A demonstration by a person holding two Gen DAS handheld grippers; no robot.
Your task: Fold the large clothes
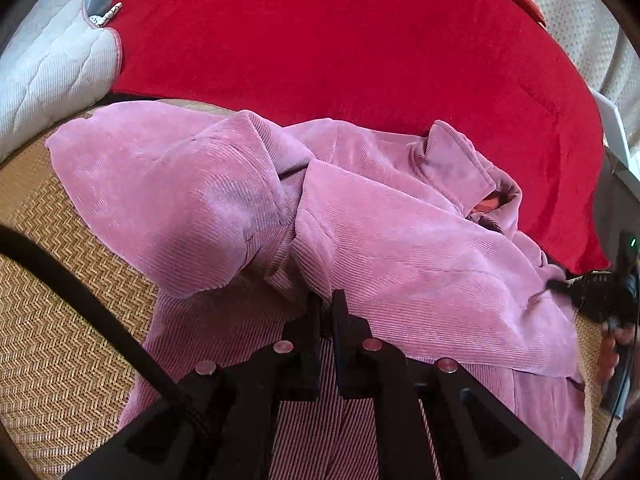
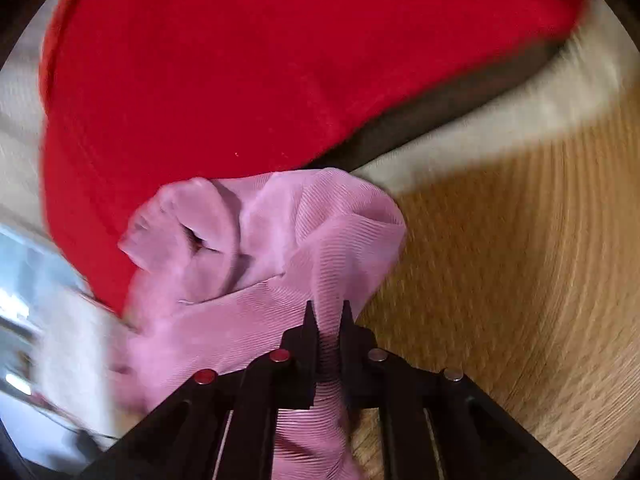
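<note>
No readable writing or brand mark is shown in either view.

In the left wrist view, the left gripper [image 1: 326, 300] is seen angled downward over a pink corduroy garment [image 1: 360, 232]. Its jaws are drawn almost together, and a fold of the pink cloth is pinched between the fingertips [image 1: 314, 308]. The garment is spread in rumpled folds across a woven straw mat [image 1: 60, 320], with its collar [image 1: 460, 160] turned up at the far right and a sleeve bunched at the left. Beyond it a red blanket [image 1: 340, 48] is laid, and a white quilted cover [image 1: 48, 88] is seen at the far left. At the right edge a dark device is held by a hand [image 1: 612, 348]; it cannot be told with certainty what it is.

In the right wrist view, heavily blurred by motion, the right gripper [image 2: 329, 316] is pointed steeply down. Its jaws are narrowed onto a ridged strip of the same garment [image 2: 260, 248], which is clamped between the fingers [image 2: 310, 328] and drawn up from the mat [image 2: 520, 280]. The red blanket [image 2: 240, 60] is seen beyond.
</note>
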